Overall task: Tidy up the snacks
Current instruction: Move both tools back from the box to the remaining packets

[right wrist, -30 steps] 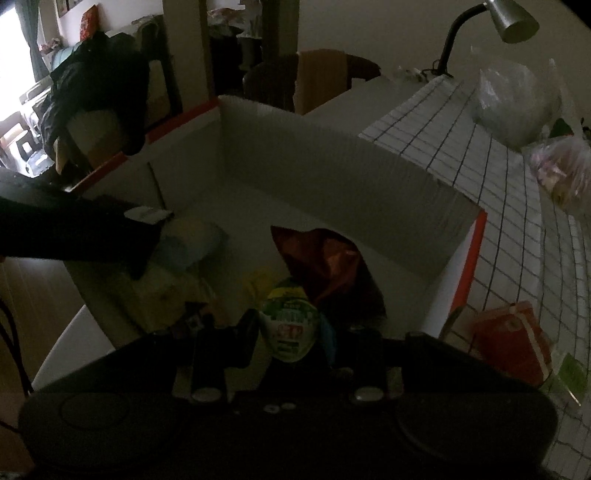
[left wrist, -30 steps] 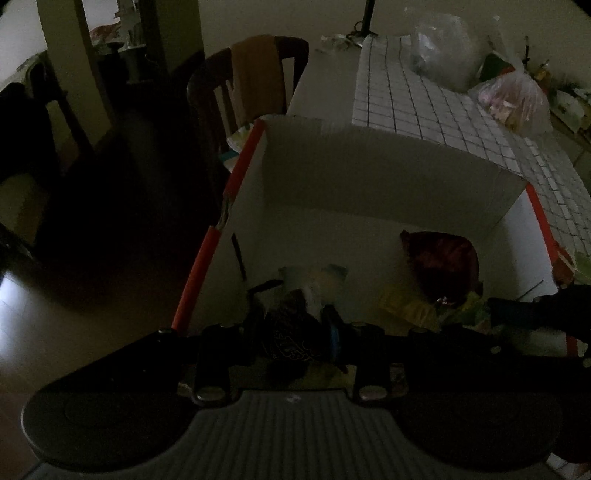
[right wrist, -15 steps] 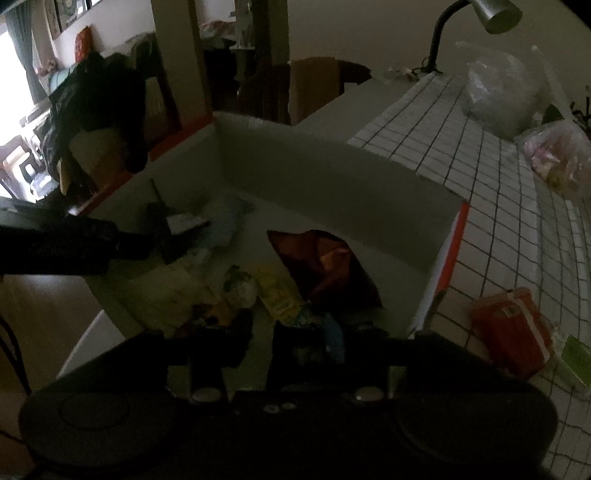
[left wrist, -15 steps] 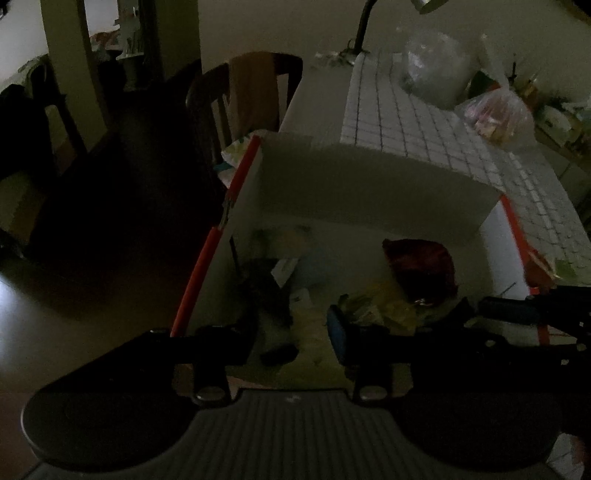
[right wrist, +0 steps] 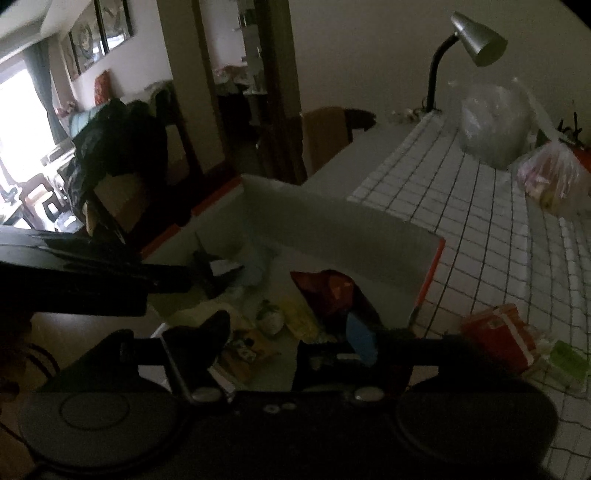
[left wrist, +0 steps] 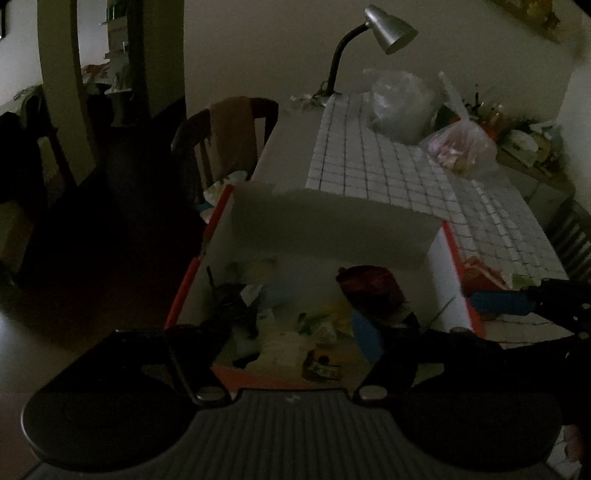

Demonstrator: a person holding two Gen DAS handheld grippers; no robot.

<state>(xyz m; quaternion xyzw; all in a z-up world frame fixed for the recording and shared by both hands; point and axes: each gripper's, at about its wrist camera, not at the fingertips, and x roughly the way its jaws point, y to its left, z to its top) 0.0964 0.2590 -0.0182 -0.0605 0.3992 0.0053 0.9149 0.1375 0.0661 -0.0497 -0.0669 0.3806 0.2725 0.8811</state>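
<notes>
A white cardboard box [left wrist: 332, 229] with orange edges stands at the table's near end; it also shows in the right wrist view [right wrist: 332, 225]. Inside lie several snacks: a dark red bag [left wrist: 369, 284] [right wrist: 325, 291], yellow packets [right wrist: 299, 317], a small round green-and-white pack [right wrist: 269, 319] and a black wrapper [left wrist: 229, 302]. My left gripper [left wrist: 291, 332] is open and empty above the box's near edge. My right gripper [right wrist: 288, 332] is open and empty above the box's near right part. An orange packet [right wrist: 498, 336] and a green packet [right wrist: 565, 358] lie on the table right of the box.
The checked tablecloth [left wrist: 406, 177] runs back to a desk lamp [left wrist: 388, 26], a clear plastic bag [left wrist: 402, 103] and a bag of pink items [left wrist: 461, 151]. A chair with a brown cloth [left wrist: 229, 136] stands left of the table. The floor at left is dark.
Both grippers opened and dropped their snacks into the box, then pulled up and back. The green-and-white pack now lies in the box.
</notes>
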